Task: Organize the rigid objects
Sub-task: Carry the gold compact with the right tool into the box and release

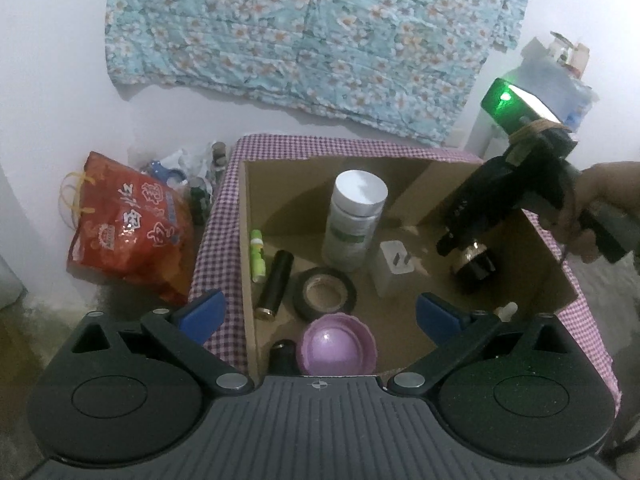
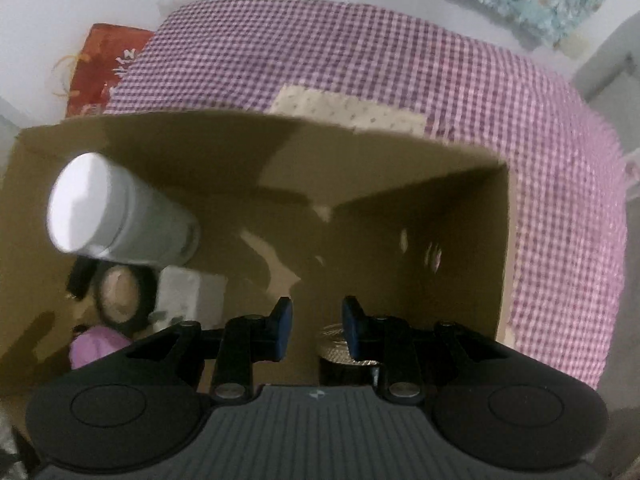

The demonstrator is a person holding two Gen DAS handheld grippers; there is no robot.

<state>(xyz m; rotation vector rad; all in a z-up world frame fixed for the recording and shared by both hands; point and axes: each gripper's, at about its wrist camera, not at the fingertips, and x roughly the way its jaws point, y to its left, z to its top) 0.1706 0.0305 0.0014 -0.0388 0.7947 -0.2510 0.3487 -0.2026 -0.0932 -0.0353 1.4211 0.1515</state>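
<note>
Cardboard box (image 1: 256,240) sits just ahead of the wide-open, empty left gripper (image 1: 320,312). Right gripper (image 2: 316,328), pointing down into it, stands over a dark jar (image 1: 476,266); grip unclear.

Cardboard box (image 1: 536,280): plain brown board, matt, raw cut edges. Checked cloth (image 2: 360,60) beneath: woven purple-and-white gingham, matt, with a pale cloth patch (image 2: 348,110) sewn in. White bottle (image 1: 352,224): smooth plastic, slight sheen on the flat lid, paper-looking label. Tape roll (image 1: 324,294): glossy black outside, dull cardboard core. Purple bowl (image 1: 339,346): smooth plastic, soft highlight. Black tube (image 1: 274,284): satin black, shiny gold-coloured end. White plug adapter (image 1: 390,274): smooth plastic, metal prongs. Dark jar (image 1: 476,266): glossy, with a bright metallic-looking ribbed cap. Red bag (image 1: 132,228): crinkled, shiny plastic. Floral cloth (image 1: 312,40) on wall: quilted, matt. Gripper fingertips (image 2: 282,330): matt blue pads on black plastic.
</note>
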